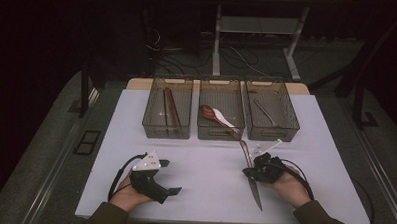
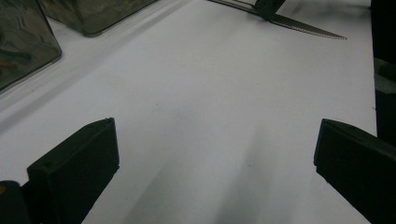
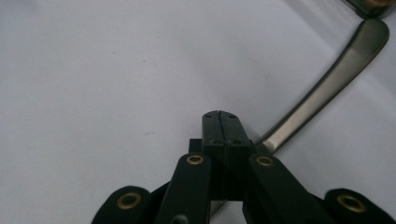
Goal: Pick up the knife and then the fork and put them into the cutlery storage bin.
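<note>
Knife (image 1: 252, 176) lies on the white worktop (image 1: 204, 187) before three bins, the right tongs (image 1: 248, 172) clamped on its middle for sorting; the left tongs (image 1: 171, 193) wait apart.

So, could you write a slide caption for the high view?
Right gripper shut on a knife; left gripper open, before three trays.

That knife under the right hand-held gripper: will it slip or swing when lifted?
The knife looks like smooth, rigid metal, so probably slippery. The right hand-held gripper is shut near its middle, handle and blade sticking out either way, so it may pivot.
</note>
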{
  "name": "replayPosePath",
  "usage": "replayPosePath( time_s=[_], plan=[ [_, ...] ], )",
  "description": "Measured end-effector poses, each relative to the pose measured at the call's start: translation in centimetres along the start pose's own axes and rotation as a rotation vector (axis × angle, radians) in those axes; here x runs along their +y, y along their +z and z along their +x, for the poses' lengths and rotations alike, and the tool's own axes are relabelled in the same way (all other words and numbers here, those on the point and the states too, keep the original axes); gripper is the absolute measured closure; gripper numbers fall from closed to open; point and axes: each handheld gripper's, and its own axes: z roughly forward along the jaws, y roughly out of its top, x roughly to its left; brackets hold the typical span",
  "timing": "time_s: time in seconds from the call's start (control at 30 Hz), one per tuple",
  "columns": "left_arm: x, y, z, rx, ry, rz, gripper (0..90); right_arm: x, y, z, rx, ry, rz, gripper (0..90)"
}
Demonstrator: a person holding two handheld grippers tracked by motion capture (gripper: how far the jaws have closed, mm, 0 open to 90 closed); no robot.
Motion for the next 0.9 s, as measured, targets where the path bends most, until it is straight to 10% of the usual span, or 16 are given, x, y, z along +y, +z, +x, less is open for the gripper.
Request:
replayPosePath(
  time_s=[0.9],
  plan=[
    [0.0, -0.1, 0.0, -0.001, 0.006, 0.004, 0.0, -1.4, -1.8, -2.3, -0.147, 0.032, 0.091, 90.0]
  ],
)
